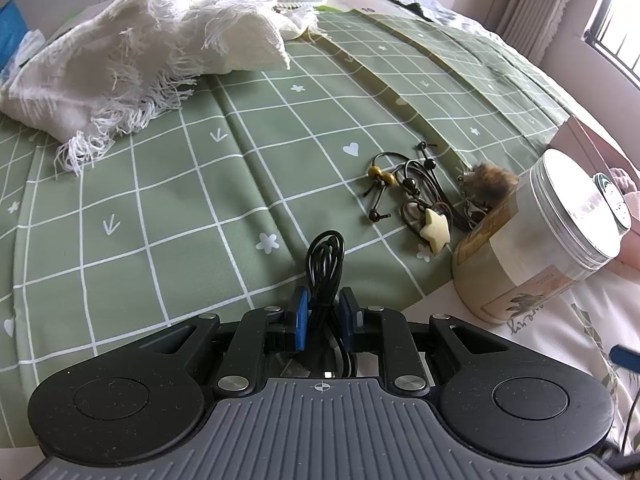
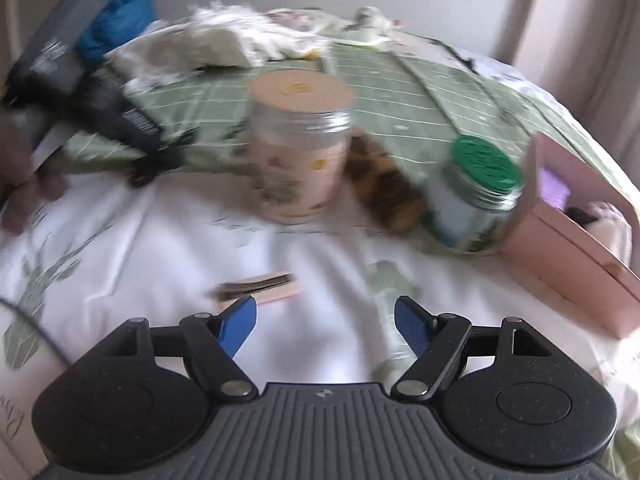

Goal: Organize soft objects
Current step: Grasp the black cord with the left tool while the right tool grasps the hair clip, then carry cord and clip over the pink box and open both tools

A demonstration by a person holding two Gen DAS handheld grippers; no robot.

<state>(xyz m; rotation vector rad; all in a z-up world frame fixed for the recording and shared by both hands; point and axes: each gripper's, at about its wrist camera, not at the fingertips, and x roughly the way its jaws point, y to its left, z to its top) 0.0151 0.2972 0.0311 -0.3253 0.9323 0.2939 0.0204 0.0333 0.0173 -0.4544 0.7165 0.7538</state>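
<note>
My left gripper (image 1: 324, 316) is shut on a coiled black cable (image 1: 326, 264), held just above the green checked bedspread (image 1: 160, 208). Ahead lie cord necklaces with beads and a cream star pendant (image 1: 434, 228), and a brown fur pompom (image 1: 490, 182). A white fringed cloth (image 1: 140, 56) lies crumpled at the far left. My right gripper (image 2: 325, 328) is open and empty over the white sheet (image 2: 160, 240); that view is blurred. The white cloth (image 2: 192, 52) and the brown fur (image 2: 384, 184) show there too.
A clear jar with a pale lid (image 1: 532, 240) stands at the right, also in the right wrist view (image 2: 300, 140). A green-lidded jar (image 2: 472, 196), a pink box (image 2: 576, 248), a small flat card (image 2: 260, 286) and the other black gripper (image 2: 100, 112) are around.
</note>
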